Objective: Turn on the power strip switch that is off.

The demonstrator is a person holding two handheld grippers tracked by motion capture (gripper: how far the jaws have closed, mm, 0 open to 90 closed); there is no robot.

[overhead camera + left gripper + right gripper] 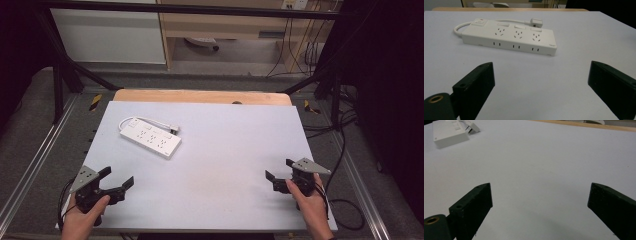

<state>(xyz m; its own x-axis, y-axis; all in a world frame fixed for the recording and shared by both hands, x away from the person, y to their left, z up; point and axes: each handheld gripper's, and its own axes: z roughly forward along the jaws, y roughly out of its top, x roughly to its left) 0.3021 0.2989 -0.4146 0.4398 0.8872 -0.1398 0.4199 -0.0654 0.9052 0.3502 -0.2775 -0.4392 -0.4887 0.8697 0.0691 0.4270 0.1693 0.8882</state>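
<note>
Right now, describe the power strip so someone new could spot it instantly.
Start at the pale table top with the wooden strip along its far edge. On its far left part lies the white power strip, flat and set at a slant, nearer the left gripper than the right. It has three sockets on top, and its short white cord curls behind it to a plug.

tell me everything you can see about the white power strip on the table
The power strip is a long white block that looks like plastic. Its top carries three socket groups, each with a rocker switch behind it, plus a larger switch at the cord end; the side has three pairs of slots. It lies flat on the white table, far left, set diagonally. Its white cord loops behind it to the plug. Nothing else touches it.
</note>
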